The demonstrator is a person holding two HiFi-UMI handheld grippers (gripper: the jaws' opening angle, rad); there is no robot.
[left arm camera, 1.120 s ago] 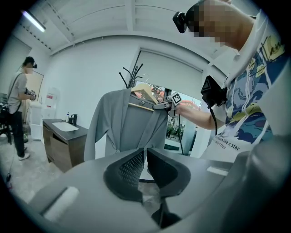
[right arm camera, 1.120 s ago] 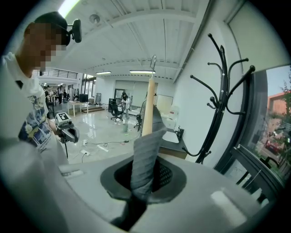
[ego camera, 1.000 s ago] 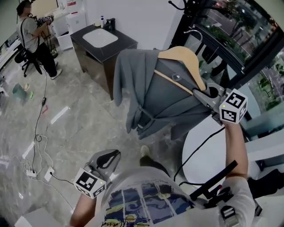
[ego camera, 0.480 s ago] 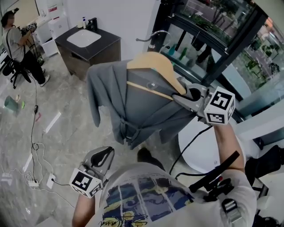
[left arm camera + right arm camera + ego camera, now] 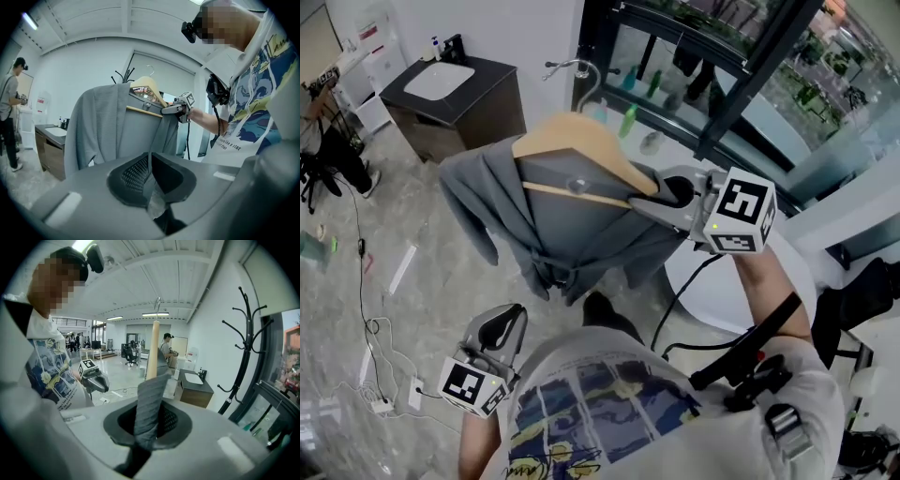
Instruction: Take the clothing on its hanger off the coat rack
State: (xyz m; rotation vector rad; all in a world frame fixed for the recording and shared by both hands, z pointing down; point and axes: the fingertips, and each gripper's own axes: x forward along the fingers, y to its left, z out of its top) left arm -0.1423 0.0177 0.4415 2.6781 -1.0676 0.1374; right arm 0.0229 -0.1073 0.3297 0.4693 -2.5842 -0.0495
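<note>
A sink cabinet (image 5: 459,94) and coat rack (image 5: 243,352) are seen behind. The garment (image 5: 572,225) on its hanger (image 5: 572,141) is clamped in the right claw (image 5: 664,192); the left claw (image 5: 502,328) is closed, empty.

Hanger (image 5: 581,150): pale wood, smooth, low satin sheen. Its hook (image 5: 574,65): bright metal wire, glossy.
Garment (image 5: 572,225): grey cloth, matt; a fine ribbed knit shows in the right gripper view.
Left gripper (image 5: 508,319) and right gripper (image 5: 656,197): grey plastic shells, smooth, matt. Pads (image 5: 133,172): black, rubbery look, rough dotted texture.
Floor (image 5: 422,234): grey veined stone-look tiles, polished, catching reflections.
Coat rack (image 5: 242,364): black metal, smooth, slight gloss.
</note>
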